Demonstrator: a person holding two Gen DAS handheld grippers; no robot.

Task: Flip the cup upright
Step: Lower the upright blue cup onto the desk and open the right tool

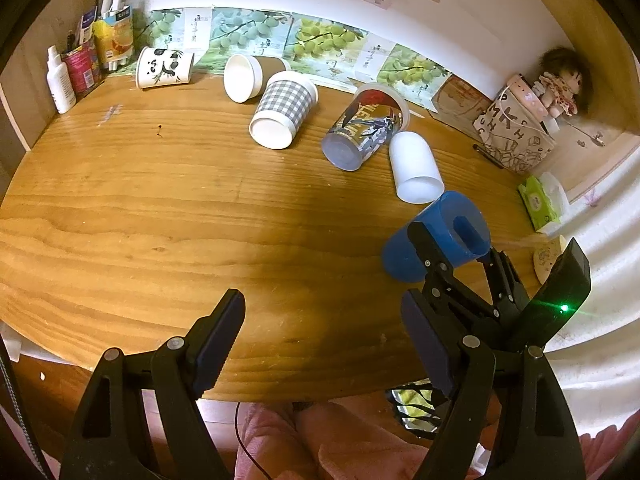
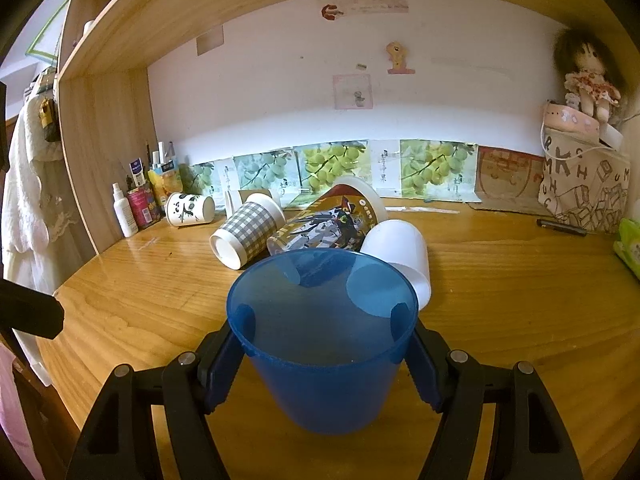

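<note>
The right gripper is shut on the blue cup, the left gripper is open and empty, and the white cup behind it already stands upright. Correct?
Not quite. The white cup is not upright: it lies on its side on the wooden desk, as the right wrist view shows. The rest holds: the right gripper is shut on the blue cup, and the left gripper is open and empty.
</note>
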